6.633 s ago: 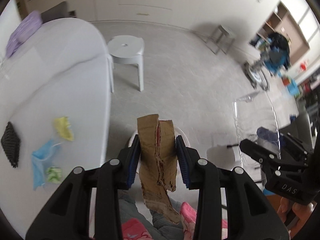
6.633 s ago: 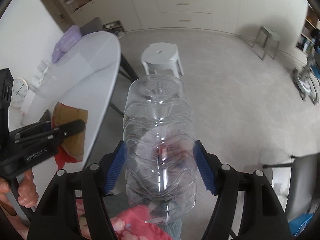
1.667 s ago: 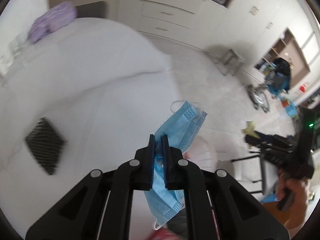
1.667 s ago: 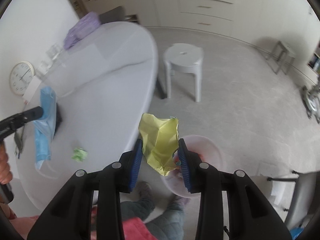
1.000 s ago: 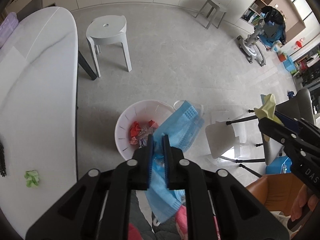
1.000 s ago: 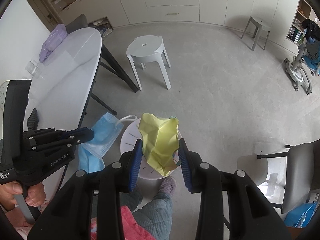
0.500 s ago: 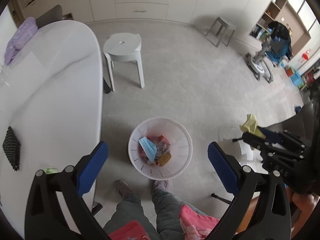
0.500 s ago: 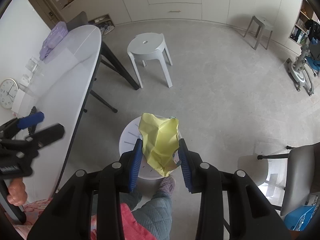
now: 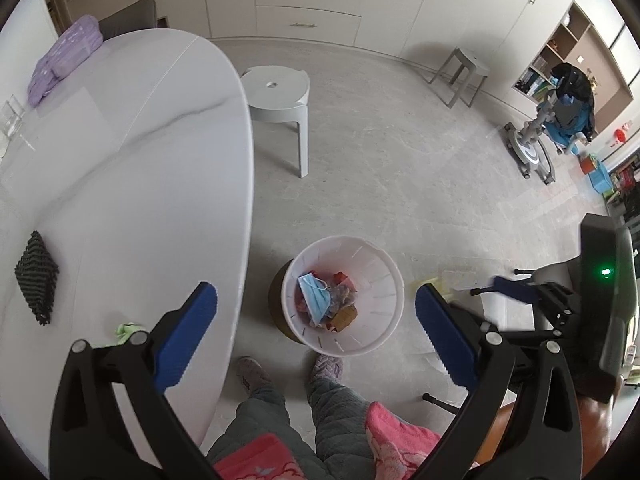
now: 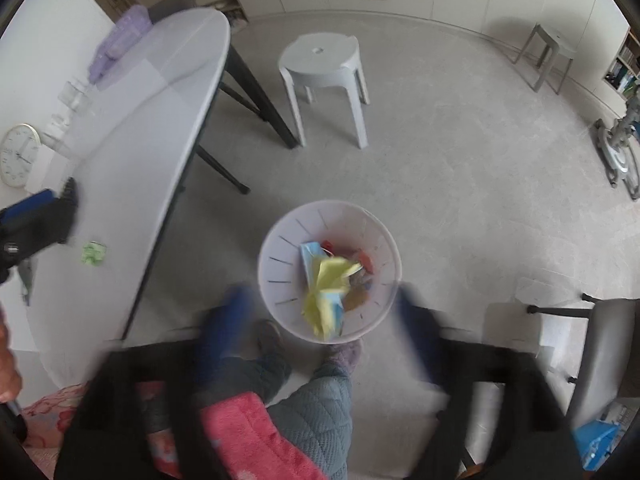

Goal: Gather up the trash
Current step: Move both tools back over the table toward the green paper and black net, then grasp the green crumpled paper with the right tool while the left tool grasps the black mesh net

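The yellow wrapper (image 10: 326, 294) lies in the white bin (image 10: 280, 240) on the floor, atop the blue mask (image 9: 314, 296), just ahead of the right gripper (image 10: 320, 320). That gripper, though blurred, stands wide apart and empty. The left gripper (image 9: 316, 328) gapes too, holding nothing.

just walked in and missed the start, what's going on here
A person with a handheld gripper in each hand is clearing trash from the white table into a white wastebasket on the floor. The right gripper is open, and a yellow wrapper is at the basket's mouth above a blue face mask. The left gripper is open and empty. A small green scrap is left on the table.
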Available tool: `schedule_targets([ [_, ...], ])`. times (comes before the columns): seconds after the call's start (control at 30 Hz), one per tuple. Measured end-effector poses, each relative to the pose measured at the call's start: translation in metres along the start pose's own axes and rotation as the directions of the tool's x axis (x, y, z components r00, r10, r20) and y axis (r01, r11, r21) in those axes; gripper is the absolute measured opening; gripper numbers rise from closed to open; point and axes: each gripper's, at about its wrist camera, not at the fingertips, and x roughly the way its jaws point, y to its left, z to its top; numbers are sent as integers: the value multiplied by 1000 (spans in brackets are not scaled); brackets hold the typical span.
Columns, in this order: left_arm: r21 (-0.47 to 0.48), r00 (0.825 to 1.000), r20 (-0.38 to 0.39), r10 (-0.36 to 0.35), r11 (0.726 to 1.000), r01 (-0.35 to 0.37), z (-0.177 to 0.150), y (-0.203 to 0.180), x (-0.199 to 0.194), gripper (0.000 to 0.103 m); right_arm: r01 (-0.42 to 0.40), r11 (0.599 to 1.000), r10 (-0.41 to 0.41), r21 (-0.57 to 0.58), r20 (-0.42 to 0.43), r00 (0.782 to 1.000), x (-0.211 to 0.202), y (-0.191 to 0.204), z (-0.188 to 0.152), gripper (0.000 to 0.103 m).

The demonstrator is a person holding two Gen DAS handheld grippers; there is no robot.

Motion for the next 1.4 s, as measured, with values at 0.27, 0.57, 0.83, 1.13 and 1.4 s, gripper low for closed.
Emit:
schedule_targets([
  [0.27,-33,1000,5,13,999,-13,-5,19,-4,95,62,998,-62,-17,6,998,-1,16,4,101],
  [0.57,-98,999,14,44,994,-43,-16,52,-11,95,38,998,-37,-53,15,999,-1,44,18,101],
  [0.83,-177,986,42,163,972,-153,-46,140,-33,95,-90,963,91,-255,-5,996,11,154,30,101],
  [1.13,-367,968,-14,252,899,-239,-108,264,-50,95,-203,846,190,-494,-77,979,44,298,28,101],
  [1.4,-454,971,-50,233,861,-230,-139,334,-43,95,-194,820,147,-539,-129,981,84,344,20,86],
])
